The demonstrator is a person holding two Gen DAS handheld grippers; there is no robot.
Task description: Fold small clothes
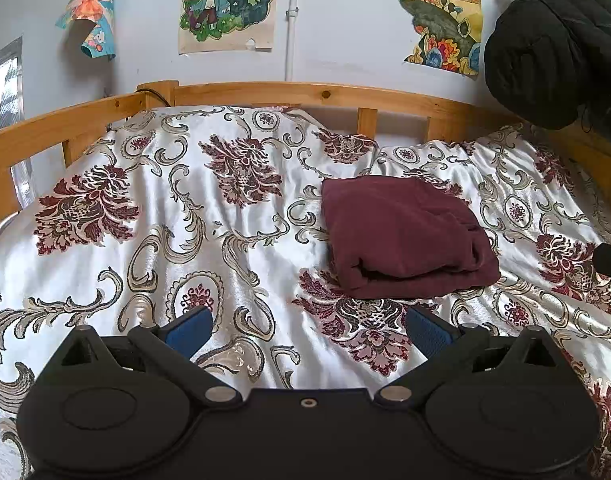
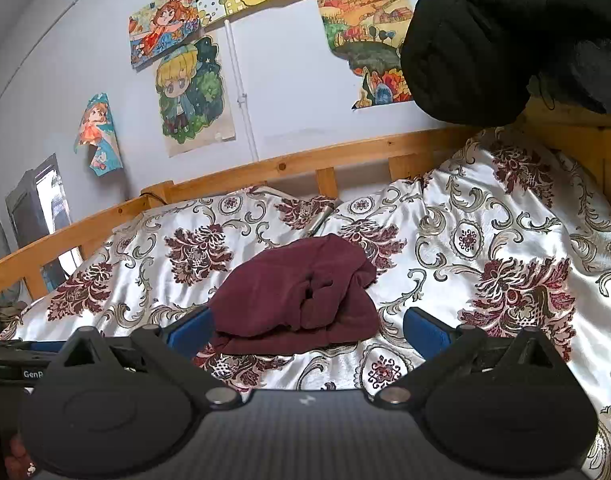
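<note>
Maroon garment lay folded in compact bundle on bed, on floral satin bedspread, toward wooden rail at far edge. Left tool was spread wide, holding nothing, apart from garment. Right tool also wide, empty, blue pads flanking near edge of bundle, contact unclear. Black jacket hung at far right corner.

Left gripper with matte black body, blue ribbed finger pads, silver pivot rivets, round embossed side discs, right gripper alike, carbon-weave centre plate, partial white "GenP" lettering at one edge
</note>
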